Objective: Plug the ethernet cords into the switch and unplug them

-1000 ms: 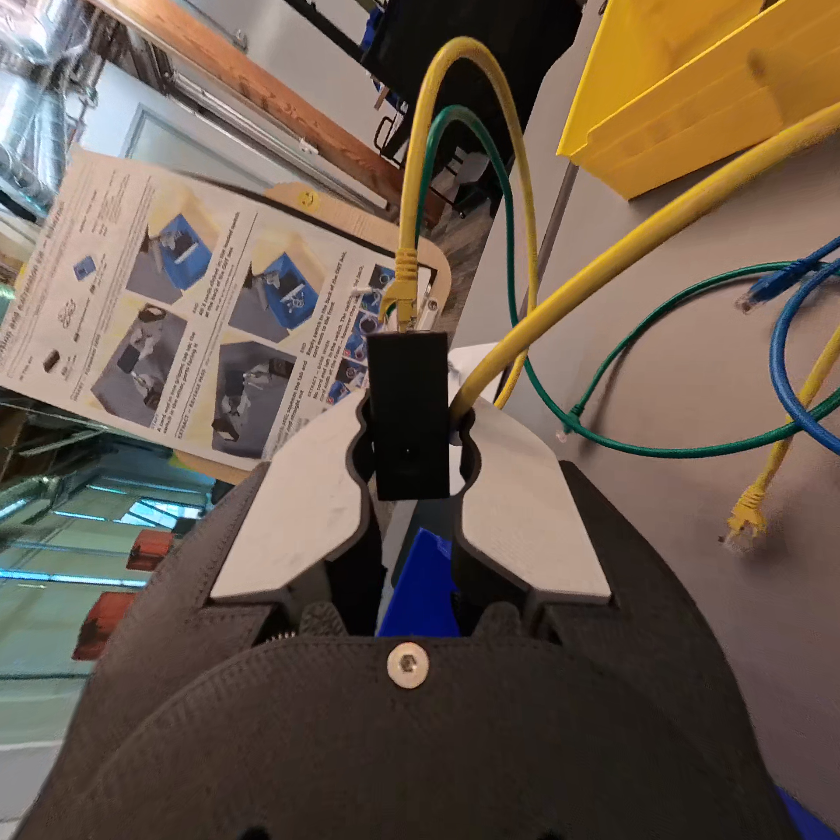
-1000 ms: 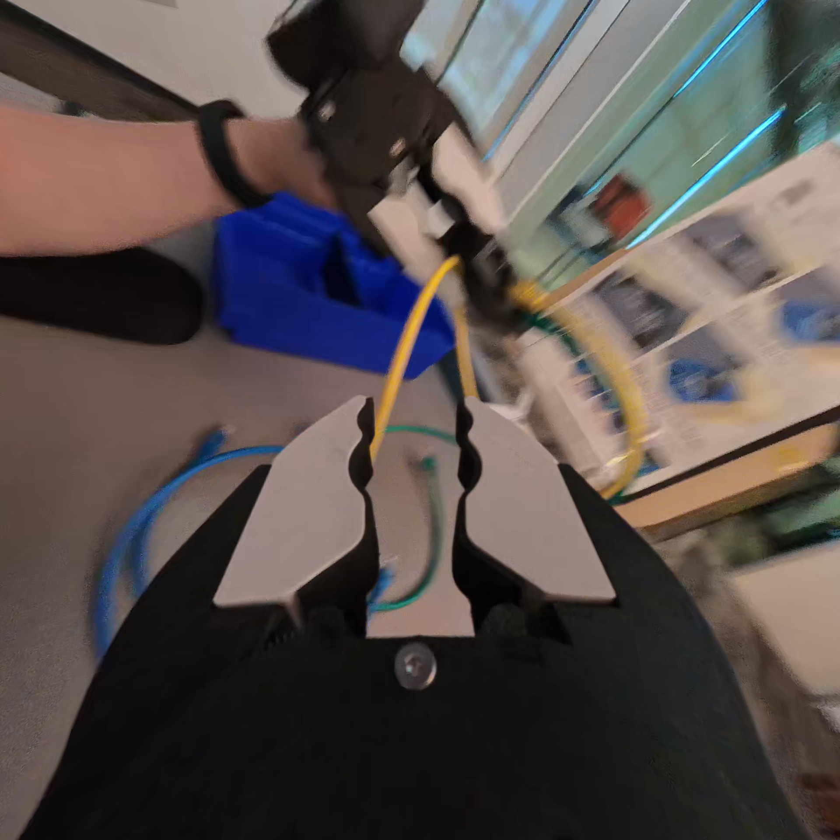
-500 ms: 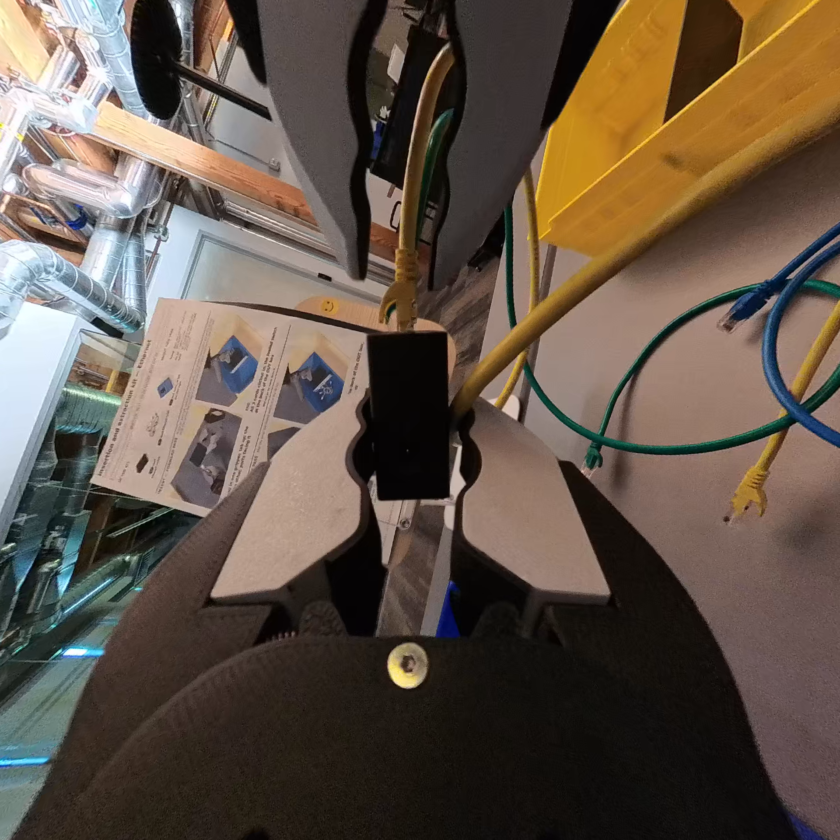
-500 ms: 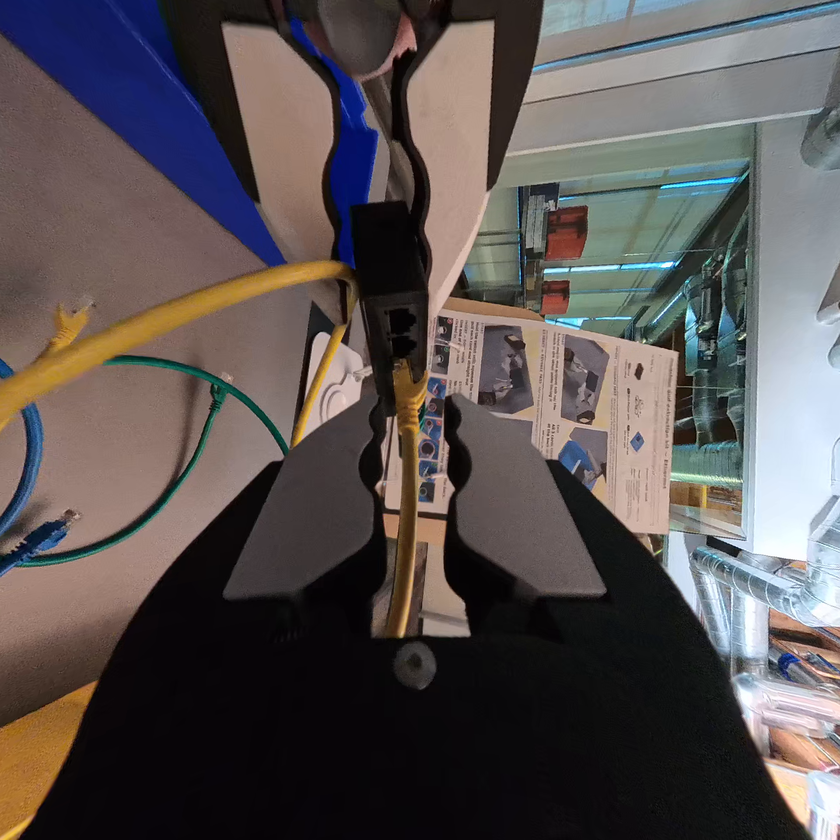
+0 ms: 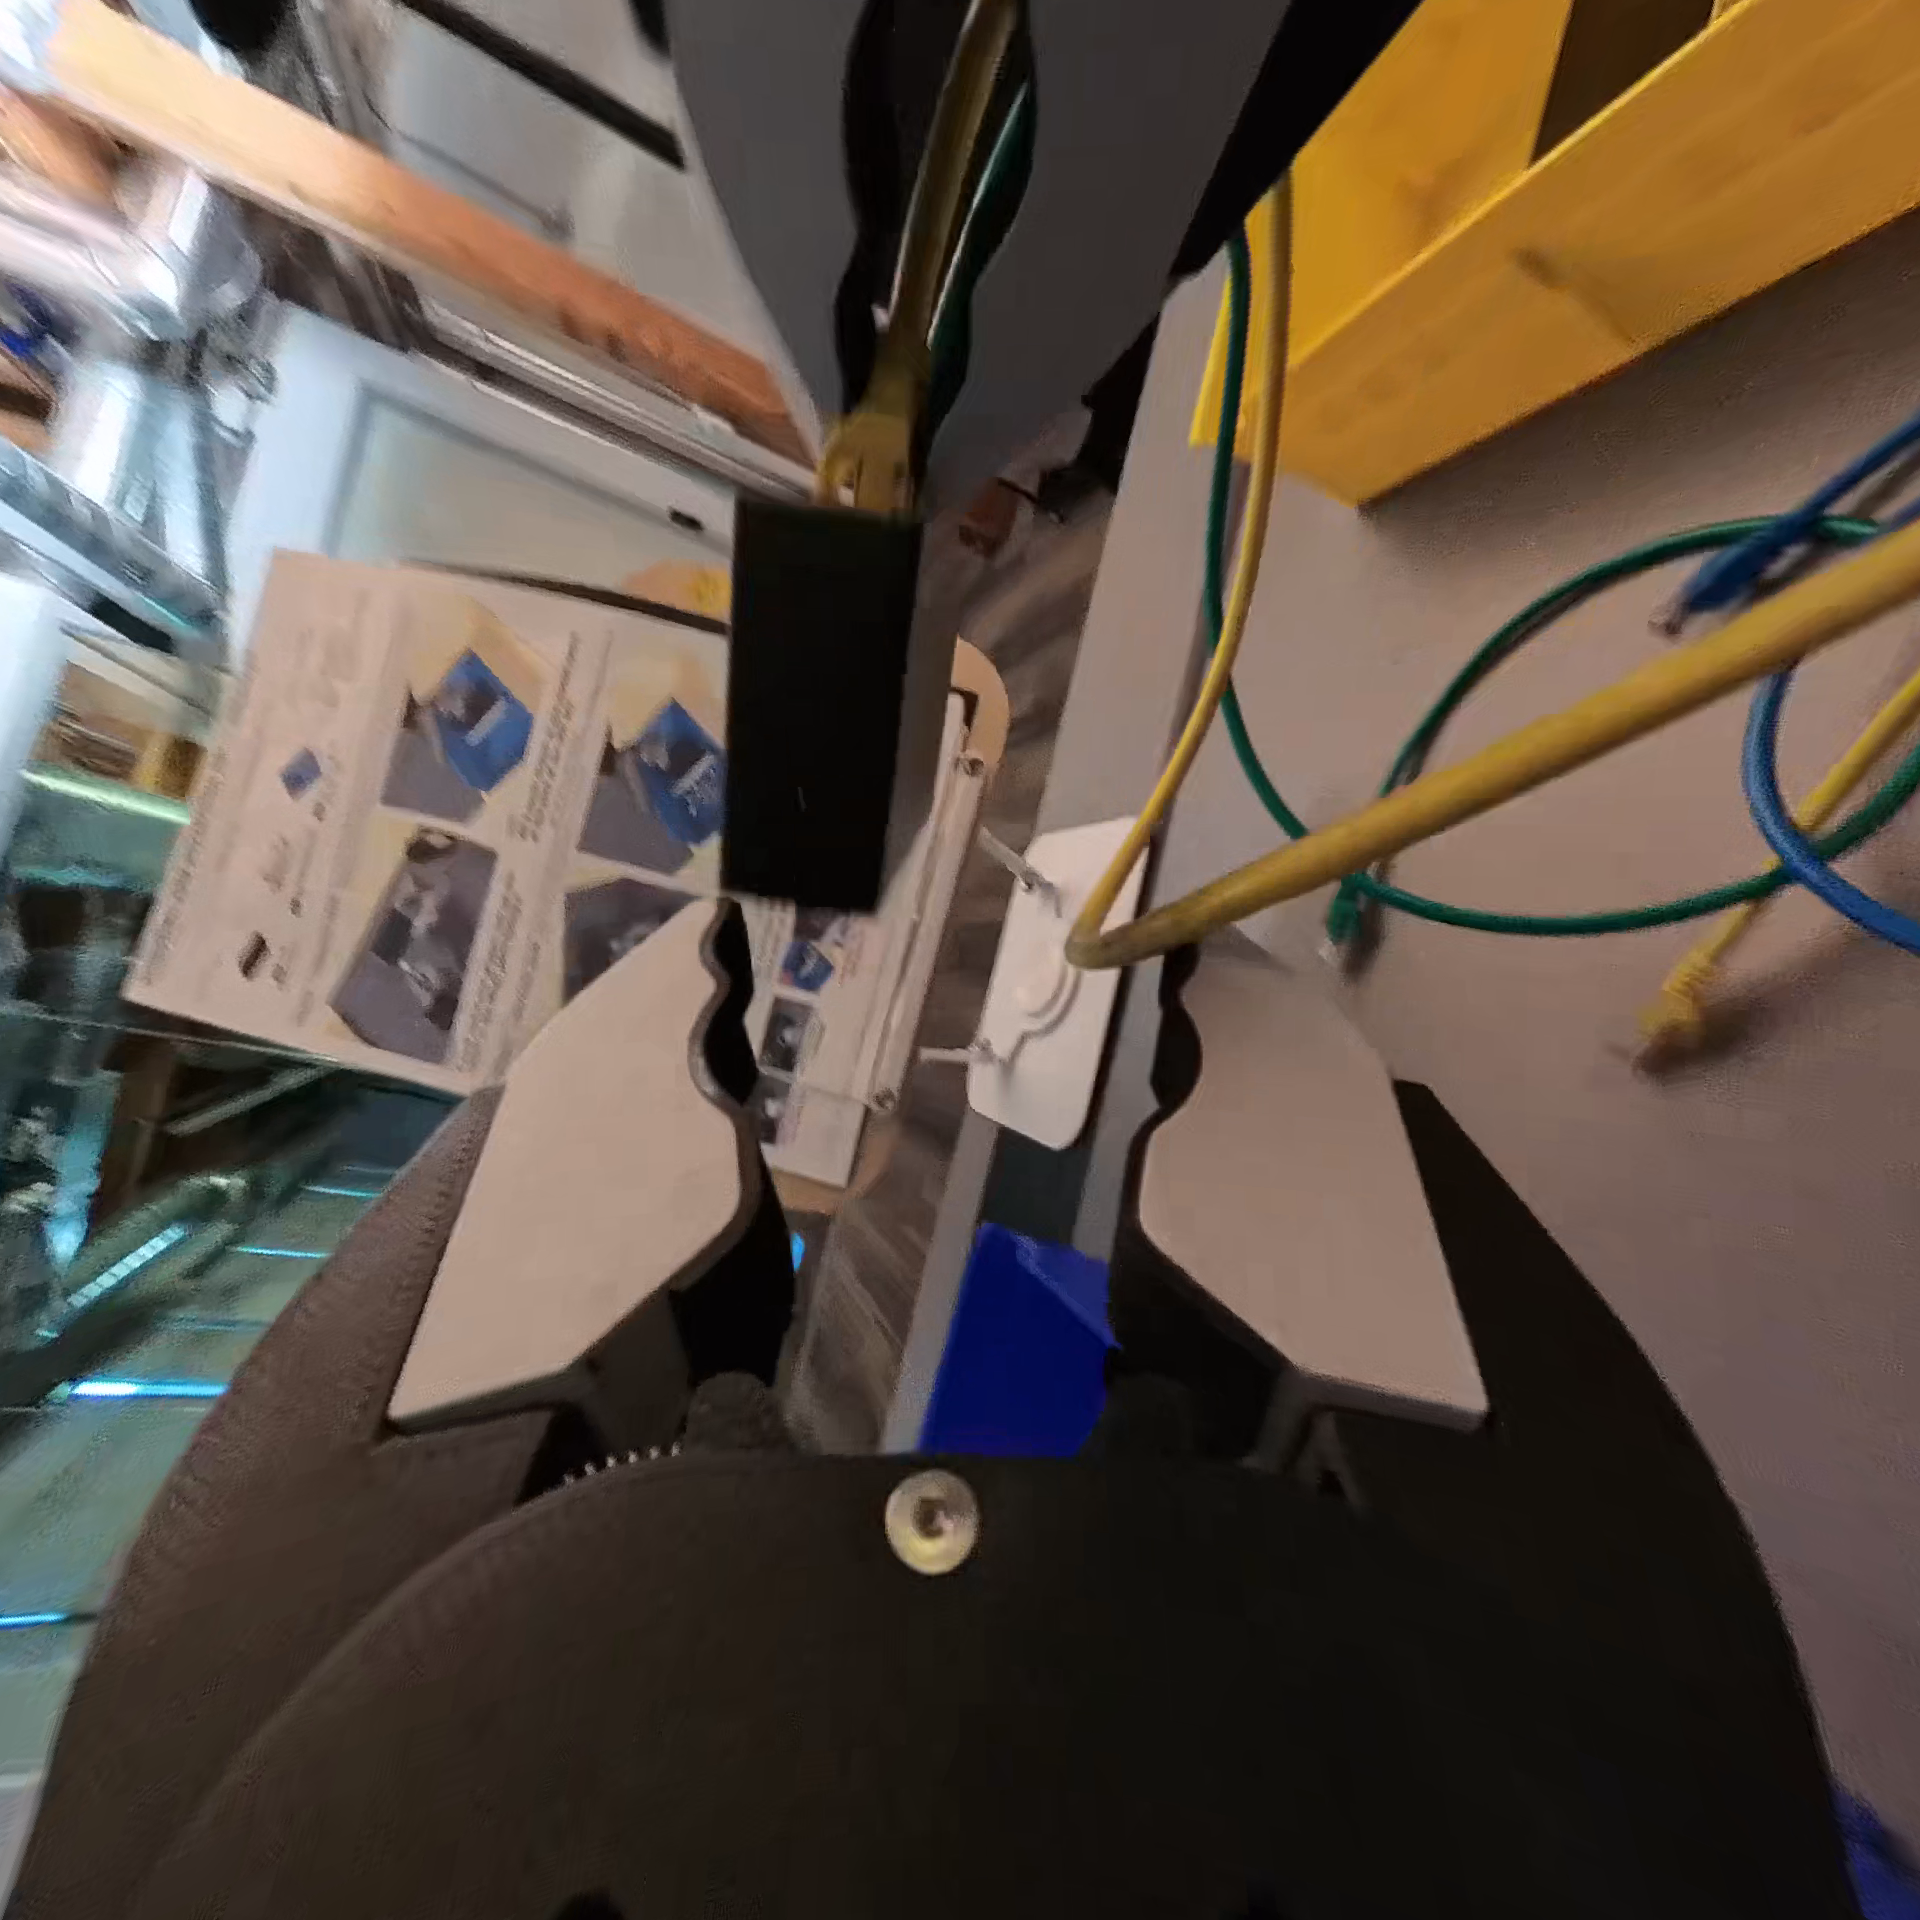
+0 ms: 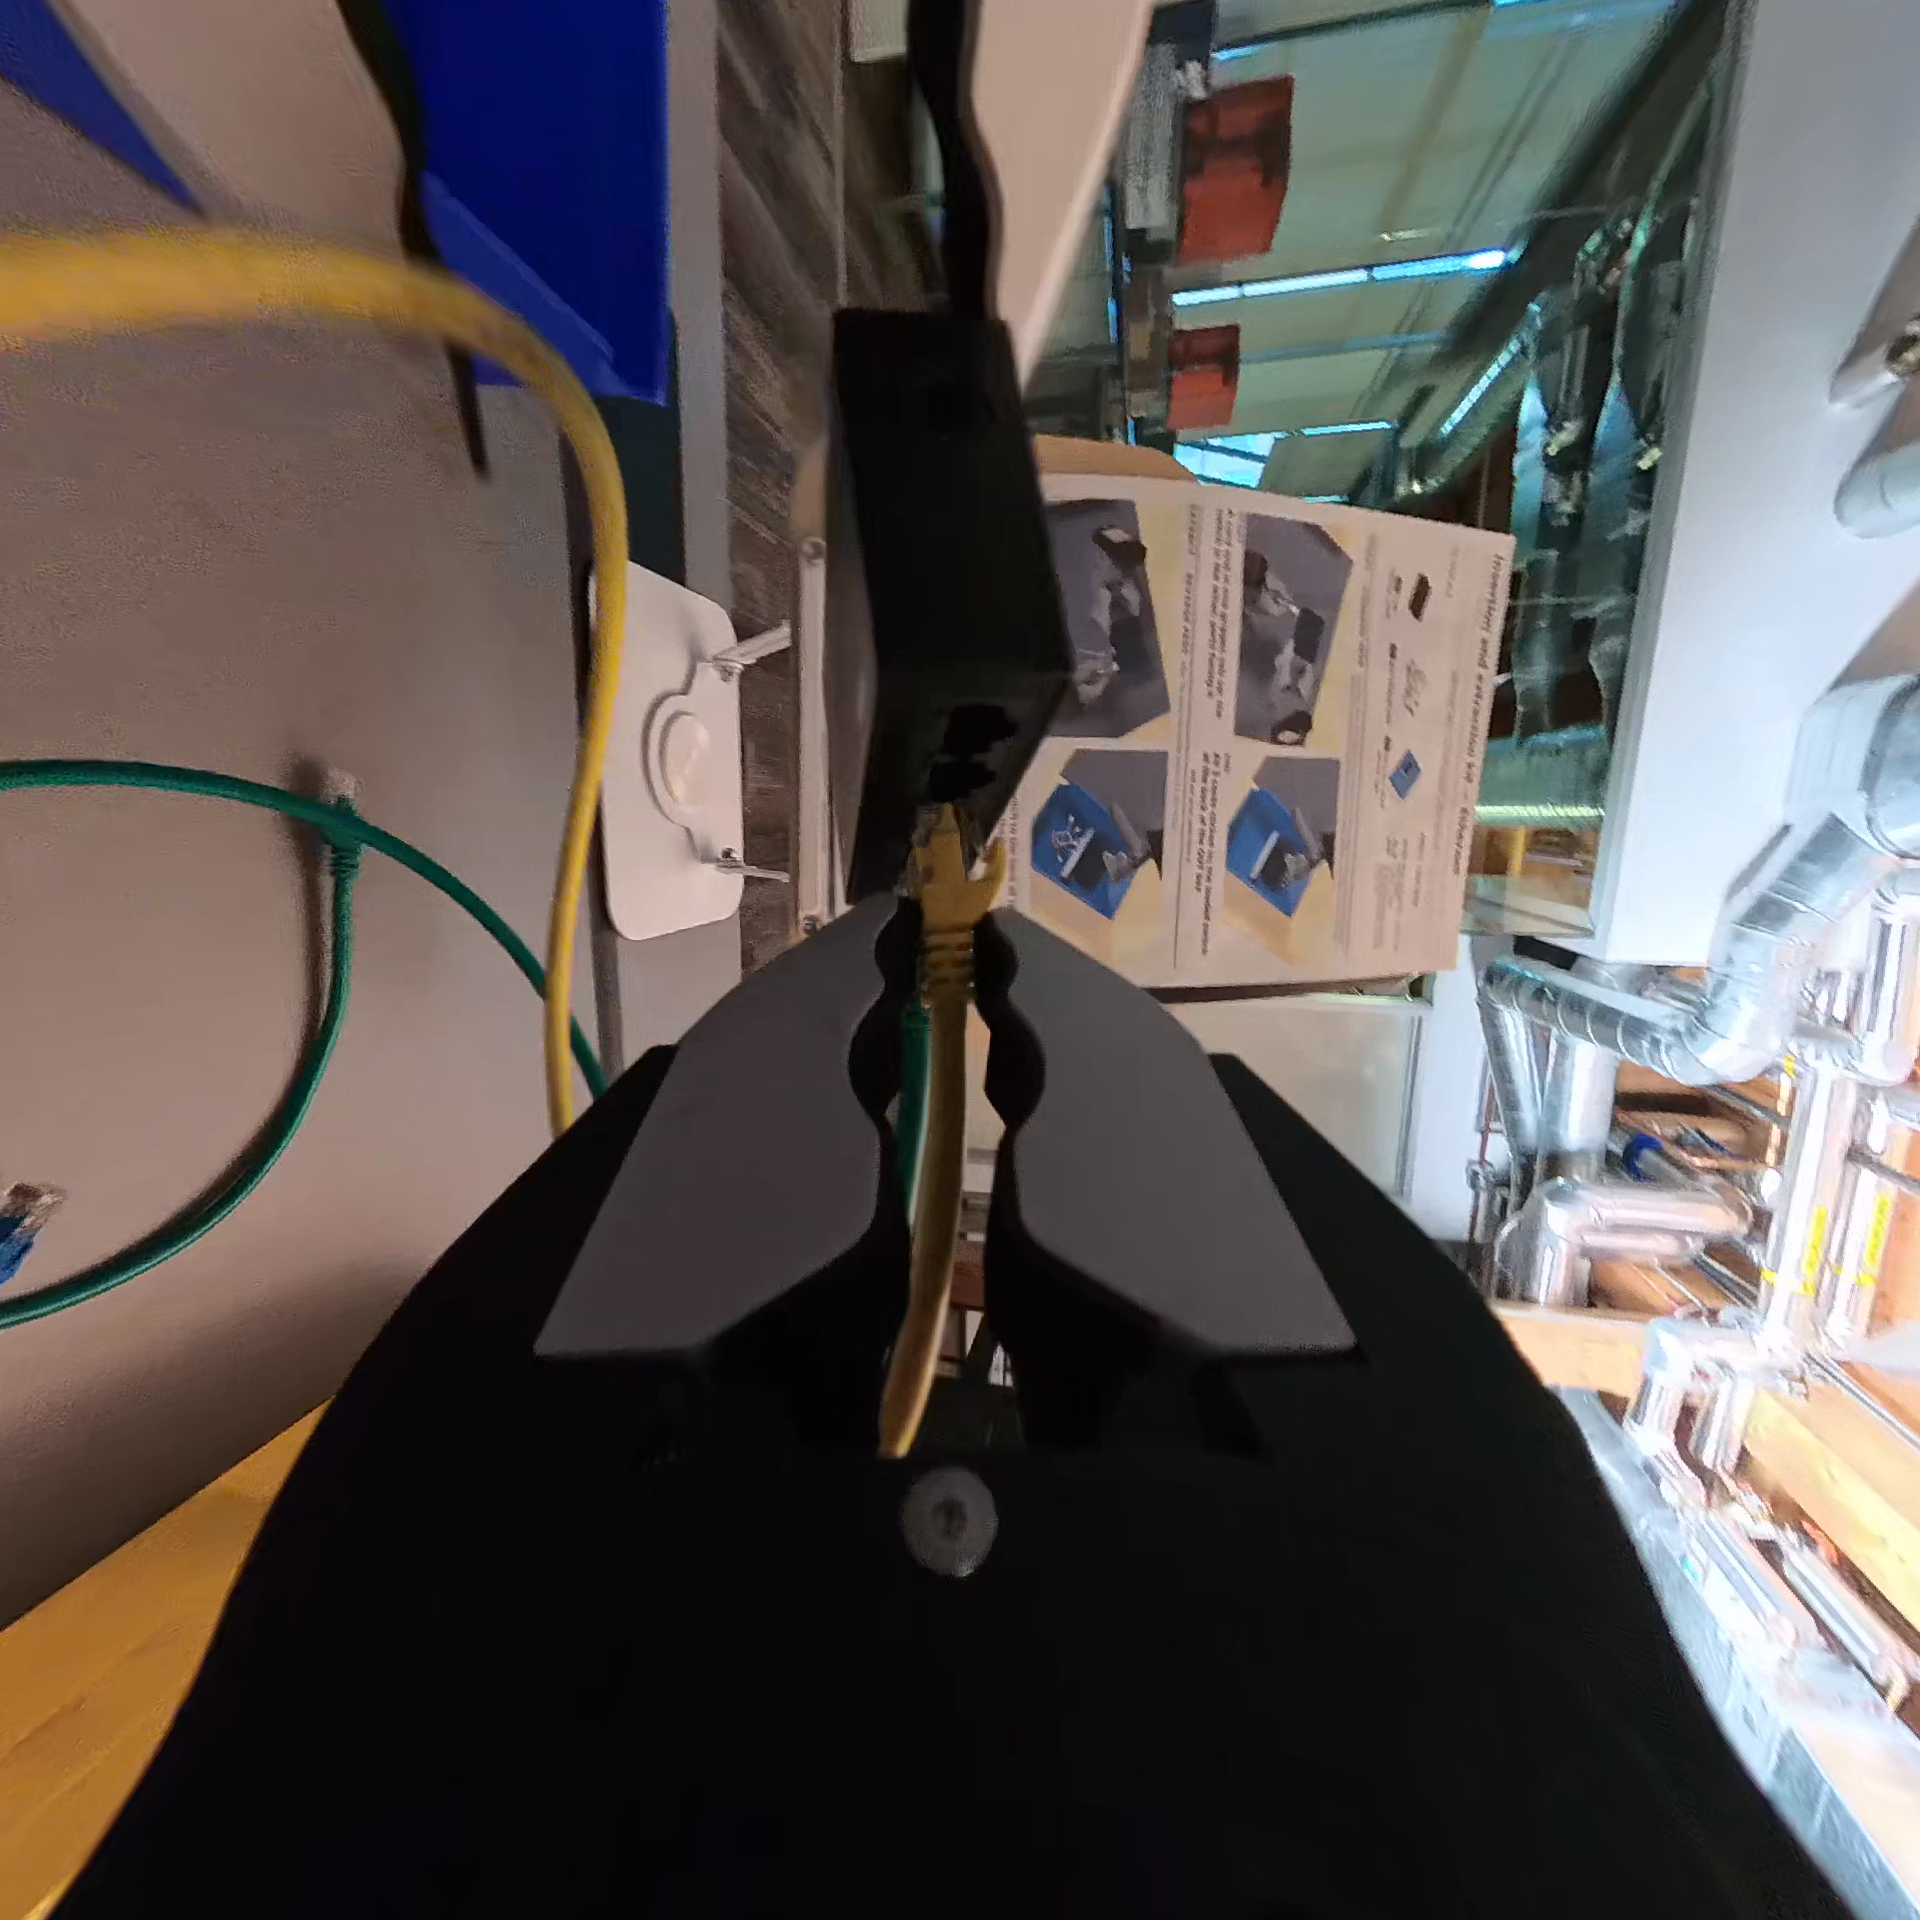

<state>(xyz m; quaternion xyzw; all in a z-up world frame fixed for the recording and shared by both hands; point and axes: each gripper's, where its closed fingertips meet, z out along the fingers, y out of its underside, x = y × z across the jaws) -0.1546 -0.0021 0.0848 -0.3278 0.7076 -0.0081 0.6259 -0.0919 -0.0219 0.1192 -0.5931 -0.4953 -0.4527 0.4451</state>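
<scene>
The black switch (image 5: 821,707) is in the air ahead of my left gripper (image 5: 951,940), which is open and empty, its jaws wide apart and just short of the switch. My right gripper (image 6: 943,920) is shut on the boot of the yellow cord (image 6: 935,1195) whose plug sits in the switch (image 6: 935,582). It shows from above in the left wrist view (image 5: 883,436). A green cord (image 6: 914,1060) runs beside the yellow one toward the switch. One left finger (image 6: 1049,156) shows beyond the switch.
On the grey table lie a green cord (image 5: 1507,914), a blue cord (image 5: 1787,831) and a loose yellow plug (image 5: 1673,997). A yellow bin (image 5: 1558,260) and a blue bin (image 5: 1018,1340) stand on it. A printed sheet (image 5: 416,810) hangs off the table edge on a white base (image 5: 1049,997). My hands' fingertips stand some 8 centimetres from each other.
My left gripper has opened, let go of the switch and drawn back. My right gripper has closed on the yellow cord's boot and now carries the switch by it.
</scene>
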